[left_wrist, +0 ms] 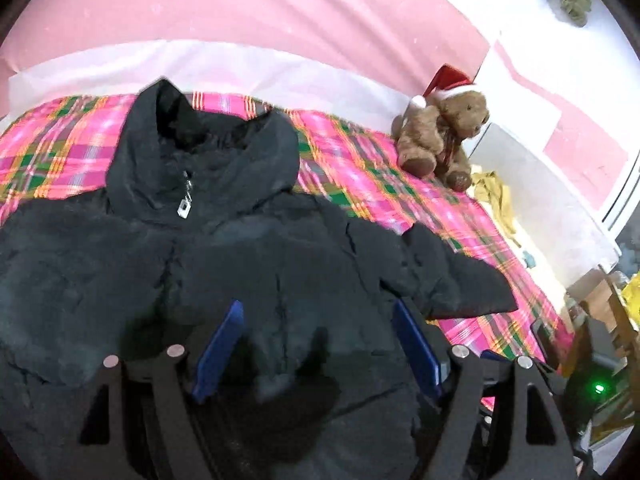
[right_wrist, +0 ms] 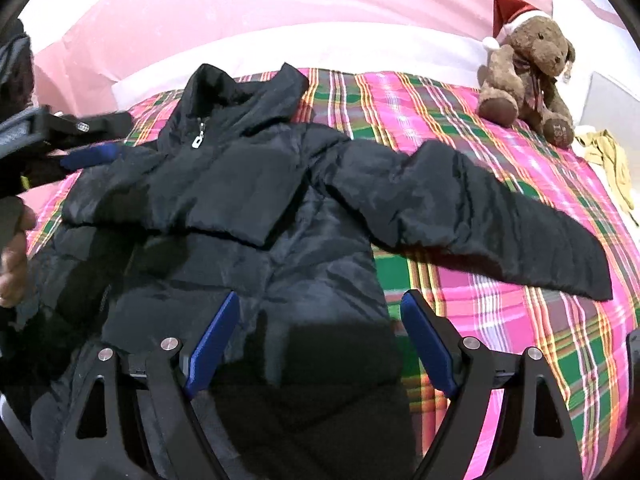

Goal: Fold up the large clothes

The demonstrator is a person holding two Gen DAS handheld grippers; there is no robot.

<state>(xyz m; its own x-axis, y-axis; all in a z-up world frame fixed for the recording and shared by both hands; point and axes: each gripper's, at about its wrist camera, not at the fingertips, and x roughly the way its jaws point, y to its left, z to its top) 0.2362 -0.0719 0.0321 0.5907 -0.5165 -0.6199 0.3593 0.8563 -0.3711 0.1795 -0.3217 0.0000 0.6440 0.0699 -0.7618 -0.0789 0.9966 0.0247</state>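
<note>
Blue-padded, both my grippers, left (left_wrist: 316,344) and right (right_wrist: 320,336), hang released over the black puffer jacket (right_wrist: 248,216), spread on a pink-and-green plaid bedspread (right_wrist: 500,320); a Santa-hatted teddy bear (right_wrist: 528,68) sits at the far corner beneath a pink wall (left_wrist: 280,4).

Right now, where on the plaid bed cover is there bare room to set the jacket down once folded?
Bare plaid bed cover lies below the black puffer jacket's outstretched sleeve, and between its hood and the brown teddy bear in a Santa hat. The side by the left gripper is crowded.
</note>
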